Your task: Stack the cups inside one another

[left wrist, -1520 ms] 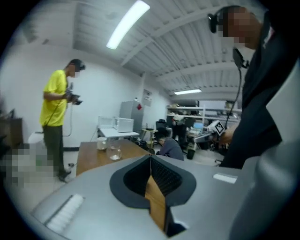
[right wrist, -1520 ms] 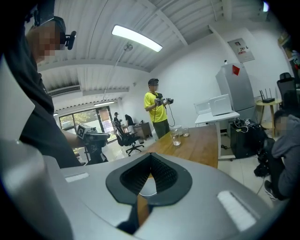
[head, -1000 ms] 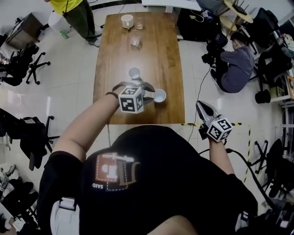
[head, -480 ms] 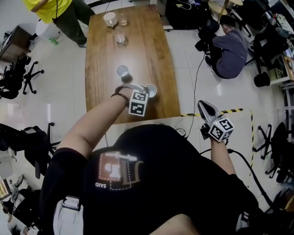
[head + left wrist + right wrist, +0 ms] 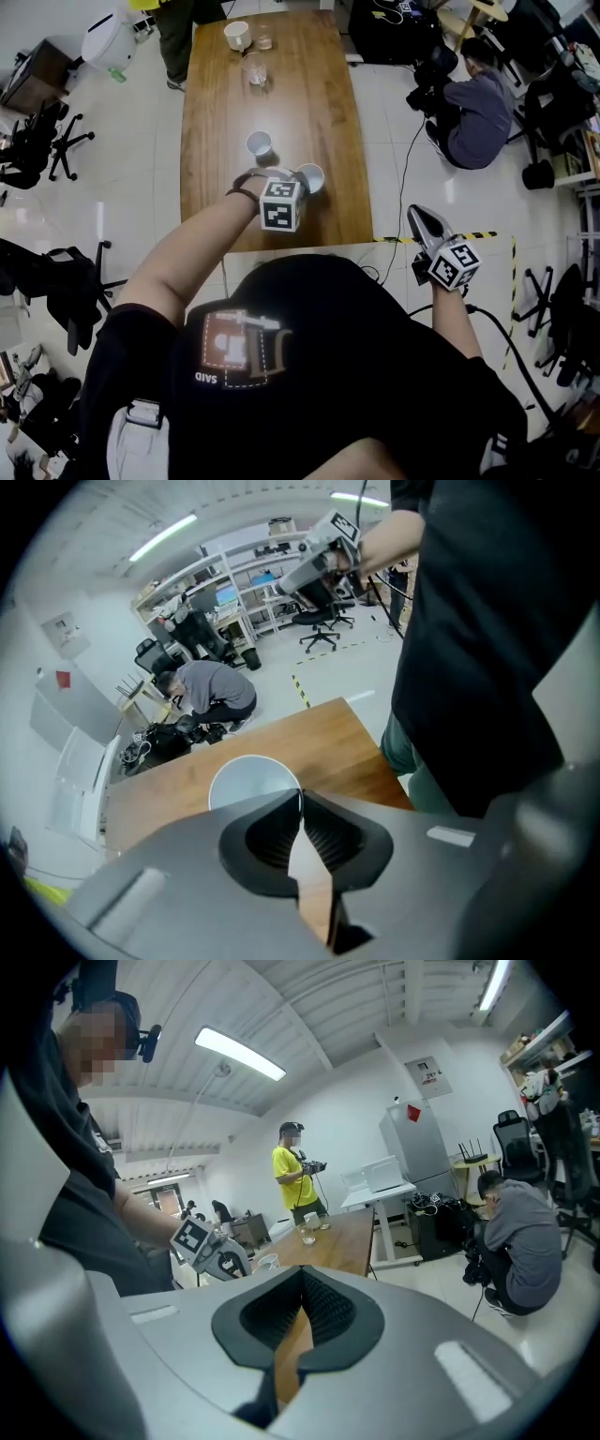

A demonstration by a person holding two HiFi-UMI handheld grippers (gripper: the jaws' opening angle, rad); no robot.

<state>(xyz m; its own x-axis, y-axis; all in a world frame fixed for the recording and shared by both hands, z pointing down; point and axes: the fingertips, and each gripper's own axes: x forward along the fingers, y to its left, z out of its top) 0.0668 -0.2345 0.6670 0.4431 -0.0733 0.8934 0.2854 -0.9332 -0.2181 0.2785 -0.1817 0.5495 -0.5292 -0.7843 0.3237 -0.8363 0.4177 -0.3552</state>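
On the wooden table (image 5: pixel 211 178), two white cups stand in the near half: one (image 5: pixel 259 143) alone at the middle, another (image 5: pixel 312 176) toward the right edge. My left gripper (image 5: pixel 298 176) points steeply down at that nearer cup (image 5: pixel 246 778). Its jaws are closing, and the tips (image 5: pixel 300 794) nip the cup's right rim wall between them. My right gripper (image 5: pixel 419 214) hangs off the table's right side over the floor, shut (image 5: pixel 302 1271) with nothing in it. At the far end stand a third white cup (image 5: pixel 236 34) and two clear glasses (image 5: pixel 253 67).
A person in yellow (image 5: pixel 298 1180) stands at the table's far left corner. Another person (image 5: pixel 473 98) crouches on the floor to the right among cables and bags. Office chairs (image 5: pixel 37 145) line the left side. Yellow-black tape (image 5: pixel 487 234) marks the floor near my right gripper.
My left gripper has sunk onto the nearer white cup and its jaws have come together on the rim. The right gripper has shifted only slightly.
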